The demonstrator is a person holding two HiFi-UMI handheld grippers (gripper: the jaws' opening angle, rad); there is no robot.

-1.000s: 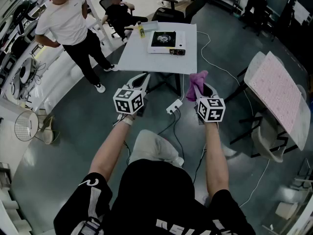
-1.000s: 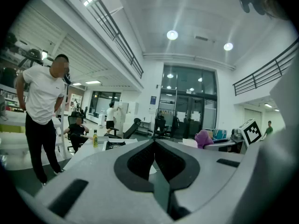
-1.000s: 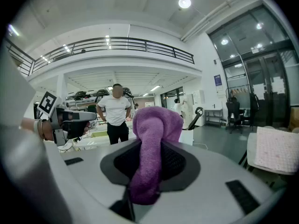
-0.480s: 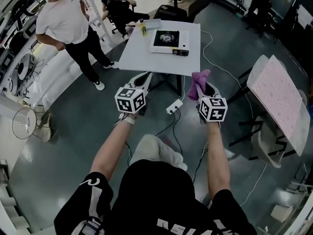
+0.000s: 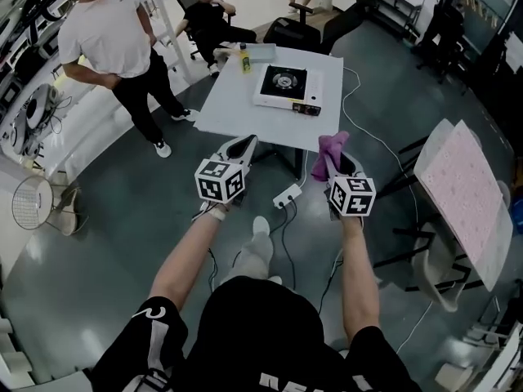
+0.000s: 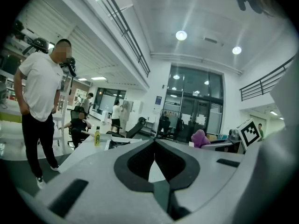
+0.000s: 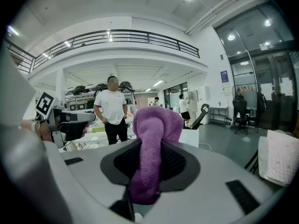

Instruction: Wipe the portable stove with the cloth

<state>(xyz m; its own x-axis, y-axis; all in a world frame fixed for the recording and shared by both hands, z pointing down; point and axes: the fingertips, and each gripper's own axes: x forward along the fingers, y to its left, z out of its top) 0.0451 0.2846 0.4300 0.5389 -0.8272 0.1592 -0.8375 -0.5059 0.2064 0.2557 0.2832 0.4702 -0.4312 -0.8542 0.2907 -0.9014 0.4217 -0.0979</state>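
Note:
The portable stove point(image 5: 287, 89), white with a black burner, sits on a white table point(image 5: 237, 104) ahead of me; in the left gripper view the stove point(image 6: 117, 143) shows low over the jaws. My left gripper point(image 5: 242, 146) is held in the air short of the table's near edge, its jaws shut with nothing in them point(image 6: 154, 143). My right gripper point(image 5: 336, 157) hangs beside it, level with it, shut on a purple cloth point(image 5: 330, 150). The cloth point(image 7: 150, 153) sticks up from between the pads and folds over at the top.
A person in a white shirt point(image 5: 106, 43) stands left of the table; another sits behind it point(image 5: 208, 19). A yellow bottle point(image 5: 243, 58) stands on the table's far edge. A power strip point(image 5: 288, 196) and cables lie on the floor. A pink-patterned board point(image 5: 462, 186) leans at right.
Both grippers have moved forward toward the table, which now lies closer in the head view. The purple cloth stays in the right gripper; the left stays shut.

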